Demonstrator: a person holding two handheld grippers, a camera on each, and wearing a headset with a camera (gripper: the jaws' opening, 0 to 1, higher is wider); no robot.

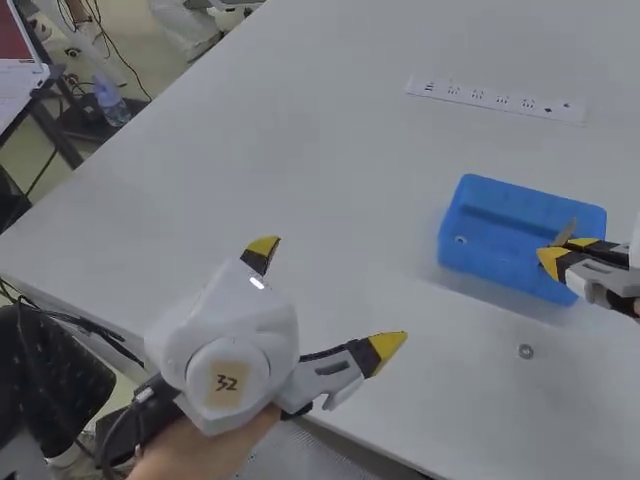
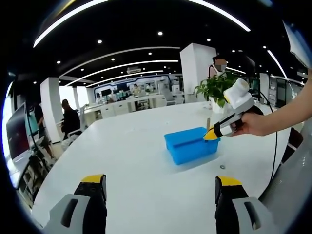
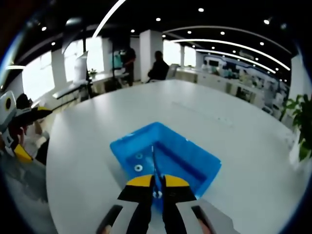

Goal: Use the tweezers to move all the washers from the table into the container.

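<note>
**Stay low over the box, then take the last washer**

My right tongs (image 3: 157,183) are clamped shut on the tweezers (image 3: 153,163), whose tips are over the blue container (image 3: 124,146). My left tongs (image 1: 325,295) hang wide open and empty. One washer (image 1: 525,351) lies on the tabletop (image 1: 300,150) near the container. I should approach it shallow and pinch its rim.

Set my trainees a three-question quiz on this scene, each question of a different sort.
1. True or false: the left gripper is open.
2. What holds the tweezers? A) left gripper B) right gripper C) nothing
3. In the head view, how many washers lie on the table outside the blue container?

Key: 1 true; 2 B; 3 one.
</note>
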